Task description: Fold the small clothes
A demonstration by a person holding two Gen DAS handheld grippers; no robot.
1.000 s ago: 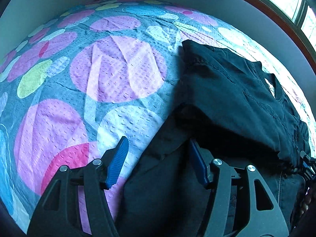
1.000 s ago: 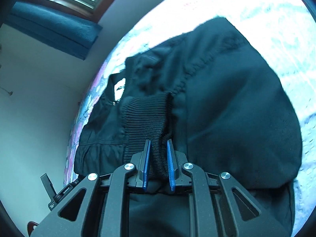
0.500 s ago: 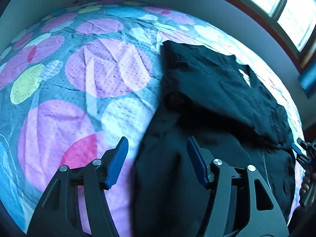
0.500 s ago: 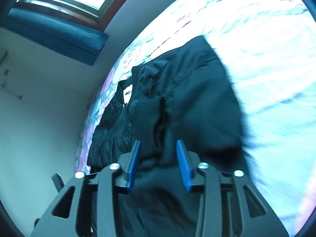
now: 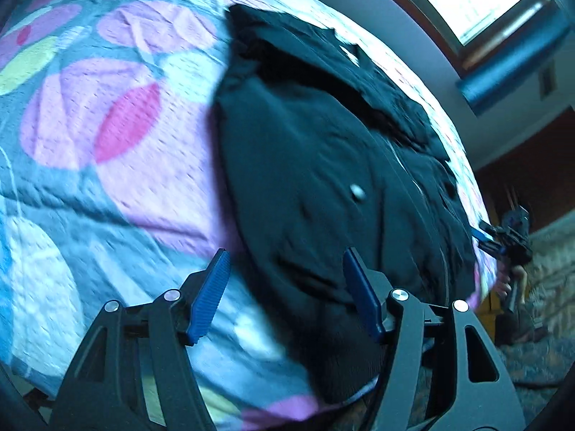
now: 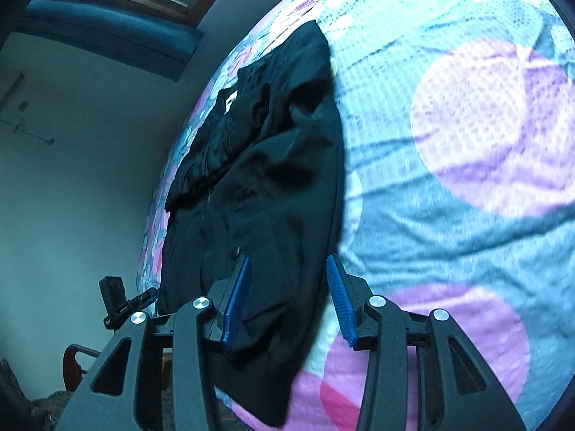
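A black jacket [image 5: 316, 151] lies spread on a bedspread [image 5: 107, 125] printed with coloured circles, one sleeve folded across its upper part. My left gripper [image 5: 285, 298] hovers over the jacket's near hem, jaws opening a little wider, pads off the cloth. In the right wrist view the jacket [image 6: 269, 186] runs away from me and its hem hangs over the bed's edge. My right gripper [image 6: 287, 301] stands open above that hem, gripping nothing. Each gripper shows small in the other's view: the right gripper [image 5: 503, 244] and the left gripper [image 6: 129, 305].
The bedspread [image 6: 467, 143] stretches wide to the right of the jacket. A window [image 5: 478, 0] with a blue curtain [image 5: 510, 68] sits behind the bed. A pale wall [image 6: 72, 179] and a red chair back [image 6: 75, 359] stand beyond the bed's edge.
My right gripper let go of the ribbed cuff, opened and drew back to the jacket's hem. My left gripper also pulled back toward the bed's edge and swung rightward.
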